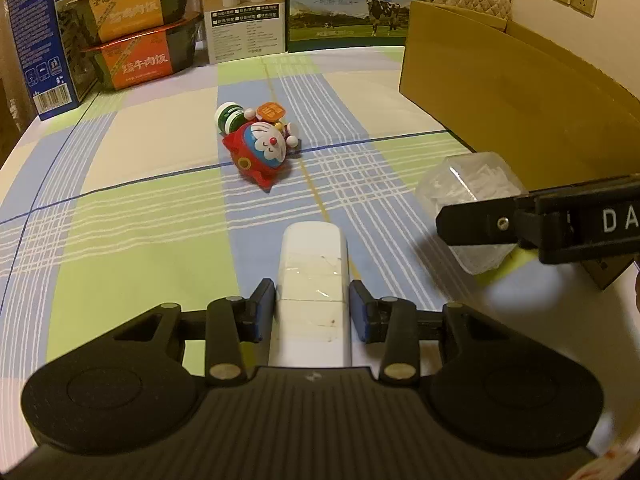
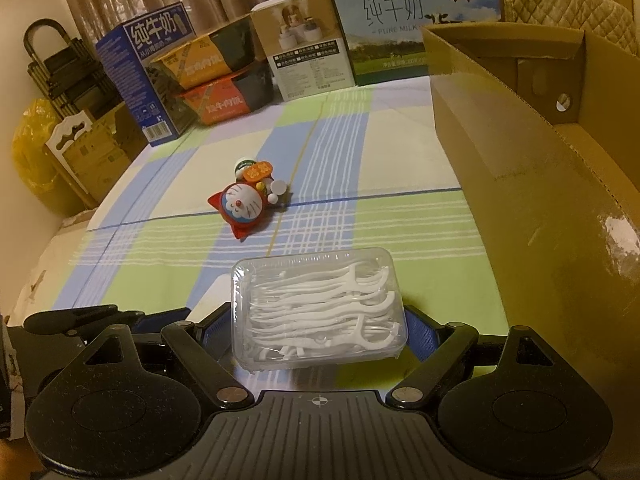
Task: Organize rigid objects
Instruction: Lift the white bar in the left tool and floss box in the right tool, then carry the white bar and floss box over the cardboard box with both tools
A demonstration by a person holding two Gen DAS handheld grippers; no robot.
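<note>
Progress: partway, by judgement. Two items are seen in hand; none is seen inside the cardboard box (image 2: pixel 520 184), though only part of its interior is shown.

Left gripper (image 1: pixel 312 308): narrowed onto a white taped block (image 1: pixel 312 280), pads touching both long sides; the block projects forward along the fingers, and whether it is lifted off the checked cloth (image 1: pixel 140 216) cannot be told.

Right gripper (image 2: pixel 320 324): jaws set fairly wide around a clear floss-pick case (image 2: pixel 320 312), blue pads at its two short ends. The case appears lifted off the cloth. In the left wrist view this gripper and its case are entered to the right of the left gripper, just beside the box wall.

Remaining: a Doraemon figurine (image 1: pixel 262 152), lying on its side ahead of both grippers, well apart from them, with a green-and-white bottle (image 1: pixel 228 117) touching it at the far side. Both are judged still to be collected.

Destination, by judgement: the cardboard box, open-topped, to the right of both grippers.

Surroundings: milk cartons, stacked rice-meal bowls (image 1: pixel 148 36) and a product carton are ranged along the far edge, beyond the figurine.

Obstructions: the near box wall stands tall beside the right gripper and would have to be cleared from above. The two grippers are close together, so crowding is a risk.
</note>
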